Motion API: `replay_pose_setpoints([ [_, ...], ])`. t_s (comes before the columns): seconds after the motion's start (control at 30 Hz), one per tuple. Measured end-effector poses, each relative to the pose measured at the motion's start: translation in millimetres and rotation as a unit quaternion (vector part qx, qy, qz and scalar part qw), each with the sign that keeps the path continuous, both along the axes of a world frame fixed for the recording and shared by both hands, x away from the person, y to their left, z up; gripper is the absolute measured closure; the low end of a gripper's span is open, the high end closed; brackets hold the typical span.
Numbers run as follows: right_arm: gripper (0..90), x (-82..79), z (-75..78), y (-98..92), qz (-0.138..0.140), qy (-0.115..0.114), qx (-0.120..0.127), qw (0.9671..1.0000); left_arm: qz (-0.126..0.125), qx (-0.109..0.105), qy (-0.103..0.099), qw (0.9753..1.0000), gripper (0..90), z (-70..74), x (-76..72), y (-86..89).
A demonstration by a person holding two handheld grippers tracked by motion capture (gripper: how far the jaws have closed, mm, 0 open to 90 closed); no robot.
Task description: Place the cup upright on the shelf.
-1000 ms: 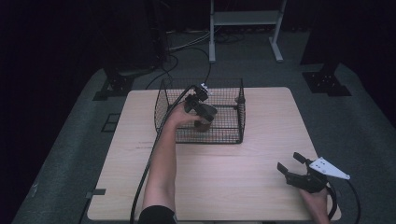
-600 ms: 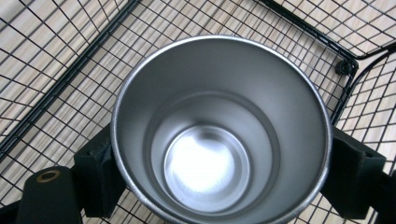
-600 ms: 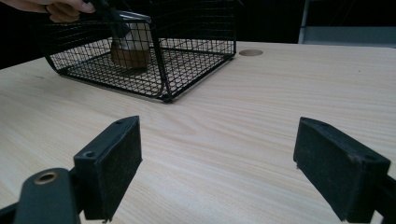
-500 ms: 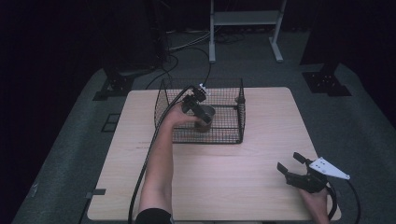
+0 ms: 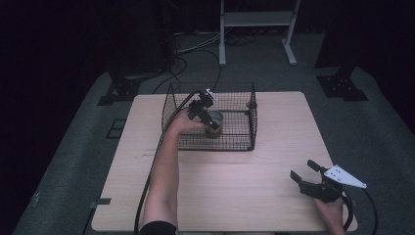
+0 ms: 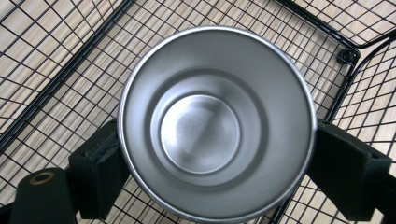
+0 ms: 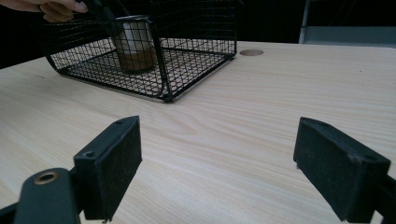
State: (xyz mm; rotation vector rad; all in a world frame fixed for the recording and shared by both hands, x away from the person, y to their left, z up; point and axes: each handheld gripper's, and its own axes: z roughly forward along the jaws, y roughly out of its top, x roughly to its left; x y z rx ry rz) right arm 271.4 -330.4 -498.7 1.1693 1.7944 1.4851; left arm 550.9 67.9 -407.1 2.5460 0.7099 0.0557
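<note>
Steel cup (image 6: 215,123) hides left tool (image 6: 210,175) pads' faces; basket (image 5: 244,142) mesh blurs.

steel cup (image 6: 215,123) | upright, empty, mouth up | inside black wire basket (image 5: 240,132) | on table

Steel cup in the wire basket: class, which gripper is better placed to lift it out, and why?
Left. The left gripper already has its jaws on either side of the steel cup inside the wire basket. The right gripper is open, far off near the table edge.
</note>
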Motion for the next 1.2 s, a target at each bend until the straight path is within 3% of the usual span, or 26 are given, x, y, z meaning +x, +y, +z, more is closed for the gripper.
replay_pose_setpoints([
  [0.57,14.5,0.5,-0.1,-0.4,-0.001,0.0,0.002,1.0,0.006,-0.024,-0.022,0.9995,8.8,17.4,-7.7,8.4],
  [0.83,14.5,0.6,-0.1,-0.5,0.001,0.0,0.002,1.0,0.006,-0.024,-0.041,0.9989,8.2,23.7,-10.6,8.6],
  [1.2,14.5,0.7,-0.1,-0.6,-0.003,0.001,0.004,1.0,0.003,-0.042,-0.066,0.9969,8.2,43.2,-23.4,13.8],
])
